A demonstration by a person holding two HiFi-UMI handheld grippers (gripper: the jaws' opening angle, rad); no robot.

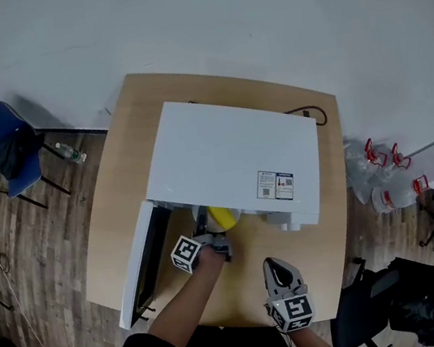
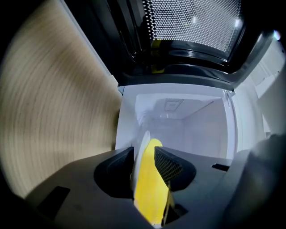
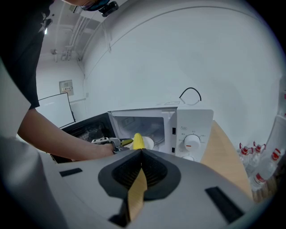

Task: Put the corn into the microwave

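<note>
The left tongs [image 2: 144, 151] are standing slightly apart at the lower centre of the left gripper view, straddling the white rim of a plate [image 2: 141, 145]; the pads do not appear to be pressing on it. The corn [image 2: 151, 188] is lying on that plate and filling the gap between the pads with yellow. Its long axis is running along the line of the tongs, pointing up-frame into the cavity [image 2: 187, 129] of the microwave [image 1: 230, 154]. In the head view the corn is showing just below the front edge of the housing, at the mouth of the opening, so the load is probably sitting at the threshold, not fully inside. The door [image 1: 137, 264] is standing open toward the lower left, over the wooden surface [image 1: 116, 185]. The right tongs [image 3: 142, 152] are resting together with nothing between them, hovering well apart from the plate at the lower centre of the head view. The left hand is therefore the nearer one, and a straight push up-frame along the corn's axis is the move being called for.
</note>
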